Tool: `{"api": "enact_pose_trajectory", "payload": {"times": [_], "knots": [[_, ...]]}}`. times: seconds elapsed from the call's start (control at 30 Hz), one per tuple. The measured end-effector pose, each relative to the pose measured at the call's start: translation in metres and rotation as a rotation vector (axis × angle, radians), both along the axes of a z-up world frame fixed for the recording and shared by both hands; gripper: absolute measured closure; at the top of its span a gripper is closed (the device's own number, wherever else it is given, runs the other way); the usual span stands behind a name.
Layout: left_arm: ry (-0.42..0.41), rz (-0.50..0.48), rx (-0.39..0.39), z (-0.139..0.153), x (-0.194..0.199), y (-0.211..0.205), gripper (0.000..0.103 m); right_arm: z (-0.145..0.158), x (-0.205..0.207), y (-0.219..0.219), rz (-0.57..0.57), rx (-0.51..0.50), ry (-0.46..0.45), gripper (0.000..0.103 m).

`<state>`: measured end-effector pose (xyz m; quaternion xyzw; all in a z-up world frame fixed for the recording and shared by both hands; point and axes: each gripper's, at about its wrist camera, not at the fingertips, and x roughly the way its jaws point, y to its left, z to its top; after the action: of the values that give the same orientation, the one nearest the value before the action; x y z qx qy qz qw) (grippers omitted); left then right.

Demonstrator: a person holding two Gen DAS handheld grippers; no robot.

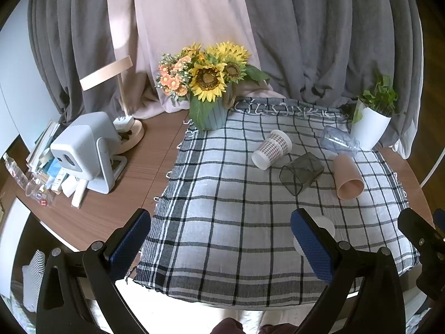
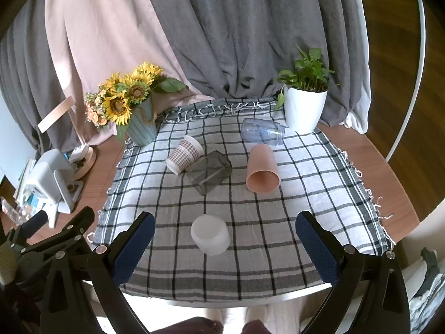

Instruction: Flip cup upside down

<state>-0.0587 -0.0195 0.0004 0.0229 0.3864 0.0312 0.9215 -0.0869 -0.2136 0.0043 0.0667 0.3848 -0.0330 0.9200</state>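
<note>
Several cups lie on a checked cloth (image 2: 250, 222). A white frosted cup (image 2: 210, 234) stands upside down near the front, between my right gripper's open fingers; in the left wrist view it (image 1: 326, 226) is partly hidden behind the right finger. A checked paper cup (image 2: 184, 154) (image 1: 271, 149), a dark smoky cup (image 2: 210, 174) (image 1: 301, 172), a peach cup (image 2: 262, 169) (image 1: 347, 177) and a clear bluish cup (image 2: 261, 132) (image 1: 338, 140) lie on their sides further back. My left gripper (image 1: 219, 246) is open and empty. My right gripper (image 2: 224, 250) is open and empty.
A sunflower vase (image 2: 130, 108) stands at the cloth's back left, a white potted plant (image 2: 304, 105) at the back right. A white projector (image 1: 86, 150), a lamp (image 1: 122, 111) and clutter sit on the wooden table (image 1: 155, 144) to the left. Curtains hang behind.
</note>
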Motion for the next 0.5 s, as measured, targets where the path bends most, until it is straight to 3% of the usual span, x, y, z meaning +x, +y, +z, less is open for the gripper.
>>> {"api": "enact_pose_trajectory", "payload": {"times": [0.5], "knots": [[0.002, 0.000, 0.000, -0.0006, 0.0006, -0.0001, 0.000, 0.0001, 0.0000, 0.0004, 0.002, 0.000, -0.001, 0.001]]}}
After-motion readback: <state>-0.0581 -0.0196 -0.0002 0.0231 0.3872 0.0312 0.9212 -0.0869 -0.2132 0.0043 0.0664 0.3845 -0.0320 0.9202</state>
